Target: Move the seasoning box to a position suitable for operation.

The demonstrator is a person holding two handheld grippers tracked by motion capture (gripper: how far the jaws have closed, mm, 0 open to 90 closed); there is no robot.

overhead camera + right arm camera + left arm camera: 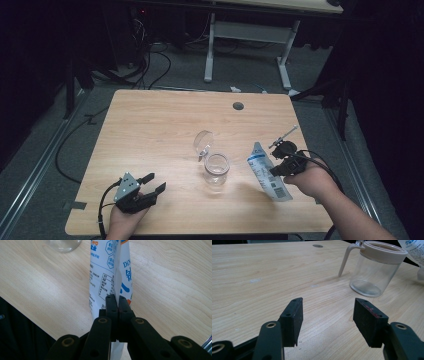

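A clear glass jar (216,171) with a beige rim stands open mid-table, its hinged lid (203,142) tipped back behind it. The jar (375,268) looks empty in the left gripper view. My right gripper (278,167) is shut on a white pouch with blue print (267,172), held just right of the jar; in the right gripper view the jaws pinch the pouch (107,272) at its edge, and the jar's base (62,245) shows at the top. My left gripper (153,183) sits near the front left of the table, open, nothing between its pads (292,317).
The wooden table (150,120) has a round cable hole (238,106) near its far edge. Behind it a white desk frame (250,35) stands on the grey floor among cables. Bare tabletop lies to the left and back.
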